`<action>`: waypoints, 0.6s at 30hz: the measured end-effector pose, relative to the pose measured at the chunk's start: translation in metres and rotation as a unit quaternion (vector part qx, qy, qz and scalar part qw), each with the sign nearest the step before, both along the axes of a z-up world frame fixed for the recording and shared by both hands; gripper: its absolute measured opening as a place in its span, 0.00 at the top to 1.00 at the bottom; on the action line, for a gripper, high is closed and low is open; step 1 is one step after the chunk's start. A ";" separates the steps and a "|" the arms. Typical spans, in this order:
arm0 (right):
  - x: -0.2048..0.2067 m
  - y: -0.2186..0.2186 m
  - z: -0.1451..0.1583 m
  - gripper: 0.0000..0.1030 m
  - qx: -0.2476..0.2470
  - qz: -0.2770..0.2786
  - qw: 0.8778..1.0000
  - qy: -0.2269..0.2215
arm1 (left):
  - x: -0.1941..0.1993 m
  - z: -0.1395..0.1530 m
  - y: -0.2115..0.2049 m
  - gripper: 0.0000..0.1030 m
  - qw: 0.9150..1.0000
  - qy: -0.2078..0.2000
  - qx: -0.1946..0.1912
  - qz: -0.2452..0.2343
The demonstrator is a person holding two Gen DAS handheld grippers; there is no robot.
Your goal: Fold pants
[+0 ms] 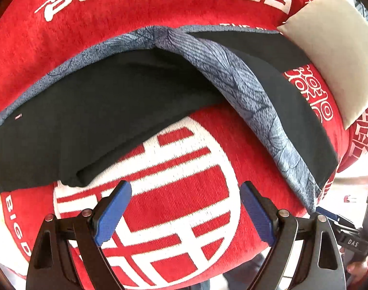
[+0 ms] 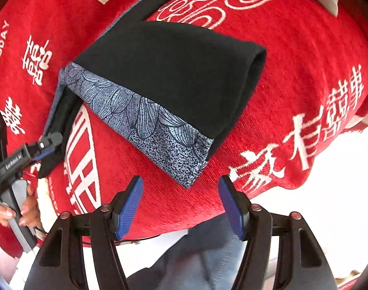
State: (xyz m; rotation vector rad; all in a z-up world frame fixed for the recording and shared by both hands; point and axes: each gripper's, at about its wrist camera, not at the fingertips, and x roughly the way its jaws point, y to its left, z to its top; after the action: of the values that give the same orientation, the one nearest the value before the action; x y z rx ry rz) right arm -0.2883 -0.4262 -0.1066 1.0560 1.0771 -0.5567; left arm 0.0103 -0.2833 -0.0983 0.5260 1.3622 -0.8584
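Two grippers hang over a red blanket point(image 1: 174, 217) printed with white characters, and both are empty. In the left wrist view the left gripper point(image 1: 185, 213) has its jaws spread wide, the blue pads point(image 1: 112, 213) held well apart with only red-and-white cloth showing between them. They touch nothing. The pants point(image 1: 92, 125), black with a blue-grey leaf-patterned band point(image 1: 251, 96), lie just ahead of the jaws, spread across the blanket in a bent shape, one part running off to the left and another down to the right. A beige cushion point(image 1: 329, 55) sits at the upper right, its corner resting on the black cloth.

In the right wrist view the right gripper point(image 2: 181, 205) also stands wide open, its blue pads point(image 2: 129, 209) apart over bare blanket. The near corner of the patterned band point(image 2: 145, 120) lies just ahead of the jaws, apart from both pads. The black cloth point(image 2: 174, 72) above it is doubled over, with a rounded fold at its right edge. The left gripper point(image 2: 48, 145) shows at the left edge of this view, close to the far end of the pants; whether it touches them there I cannot tell.
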 end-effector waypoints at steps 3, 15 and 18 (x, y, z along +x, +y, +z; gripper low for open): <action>-0.001 0.000 0.000 0.48 0.005 0.006 0.999 -0.031 | -0.002 -0.007 -0.009 0.11 1.000 -0.003 0.007 0.000; 0.018 -0.045 0.054 0.95 0.065 0.052 0.989 -0.125 | -0.011 -0.022 -0.050 0.11 0.999 0.032 0.025 0.018; 0.032 -0.083 0.091 0.97 0.055 0.055 0.984 -0.160 | -0.009 -0.017 -0.065 0.11 0.999 0.034 0.023 0.021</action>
State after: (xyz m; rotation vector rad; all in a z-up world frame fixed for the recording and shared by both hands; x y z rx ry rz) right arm -0.2559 -0.5092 -0.0160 1.1305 0.8817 -0.2295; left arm 0.0016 -0.3486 -0.1157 0.5056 1.4534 -0.8176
